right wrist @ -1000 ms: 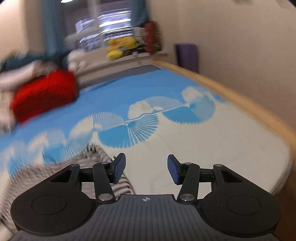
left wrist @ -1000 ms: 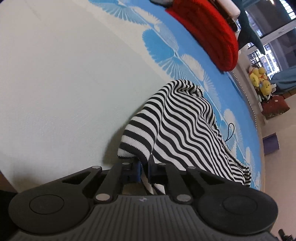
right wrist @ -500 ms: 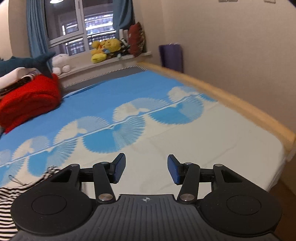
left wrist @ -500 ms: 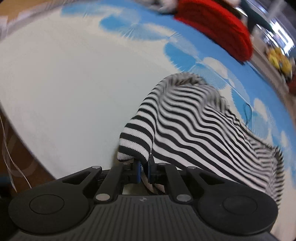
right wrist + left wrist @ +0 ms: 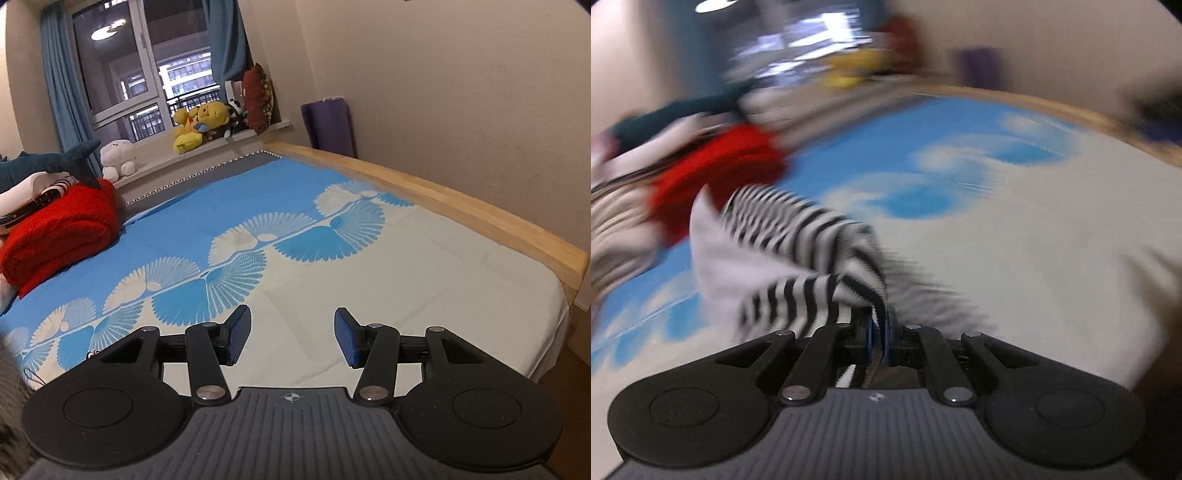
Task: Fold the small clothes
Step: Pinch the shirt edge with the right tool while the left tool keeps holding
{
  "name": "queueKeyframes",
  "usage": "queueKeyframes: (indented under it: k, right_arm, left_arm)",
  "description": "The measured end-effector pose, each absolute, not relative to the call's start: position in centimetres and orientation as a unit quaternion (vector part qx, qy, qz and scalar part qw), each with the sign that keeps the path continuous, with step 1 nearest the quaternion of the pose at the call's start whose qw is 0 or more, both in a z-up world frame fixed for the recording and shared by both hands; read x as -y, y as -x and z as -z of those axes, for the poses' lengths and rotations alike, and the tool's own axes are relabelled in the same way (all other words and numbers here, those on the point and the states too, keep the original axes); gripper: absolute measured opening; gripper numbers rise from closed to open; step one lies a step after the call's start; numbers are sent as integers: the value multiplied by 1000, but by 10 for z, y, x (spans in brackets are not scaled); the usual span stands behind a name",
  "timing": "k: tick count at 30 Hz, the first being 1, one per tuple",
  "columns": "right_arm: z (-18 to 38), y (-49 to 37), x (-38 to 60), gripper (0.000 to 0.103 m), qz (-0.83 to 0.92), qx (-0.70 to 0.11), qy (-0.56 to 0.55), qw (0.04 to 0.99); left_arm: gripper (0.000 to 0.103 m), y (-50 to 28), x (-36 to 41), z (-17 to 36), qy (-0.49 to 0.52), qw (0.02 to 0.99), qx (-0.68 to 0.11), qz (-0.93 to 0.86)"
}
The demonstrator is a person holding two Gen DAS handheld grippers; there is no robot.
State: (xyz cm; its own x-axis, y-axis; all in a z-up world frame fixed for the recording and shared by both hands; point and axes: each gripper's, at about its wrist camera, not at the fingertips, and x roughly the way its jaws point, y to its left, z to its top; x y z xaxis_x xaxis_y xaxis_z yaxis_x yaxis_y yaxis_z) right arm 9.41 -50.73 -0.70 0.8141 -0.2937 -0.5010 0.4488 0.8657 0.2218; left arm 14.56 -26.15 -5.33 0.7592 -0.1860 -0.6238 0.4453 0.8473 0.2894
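One striped garment (image 5: 798, 236), one red blanket (image 5: 59, 229), two tongs (image 5: 291, 338).

My left gripper (image 5: 880, 334), a black two-finger tool with blue pads on jointed linkage arms, has its jaws pinched almost together on a fold of black-and-white striped knit garment (image 5: 798, 266); its view is heavily blurred. My right gripper (image 5: 292, 338), the same black tool with ribbed blue pads (image 5: 238, 334), points forward and slightly downward with its jaws standing apart and nothing between them. Neither of my hands shows in either view.
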Motion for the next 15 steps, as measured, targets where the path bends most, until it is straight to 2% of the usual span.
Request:
queueKeyframes:
  k: [2,5,7,10,15]
  right_arm:
    - [8,-95,509,52,191,-234,-156,941]
    - [11,-99,511,52,172,-241,-147,944]
    - [13,-103,512,52,152,-248,-154,944]
    - [18,-114,510,52,107,-261,-176,943]
    - [41,-152,494,52,8,-333,-241,912]
  left_arm:
    - [12,-132,298,80,-239,878,-331,250]
    - [14,-136,301,98,-218,844,-383,306]
    - [30,-144,271,86,-171,849,-385,319]
    - [32,-155,209,64,-119,859,-379,322]
    - [35,-174,112,33,-107,882,-377,263]
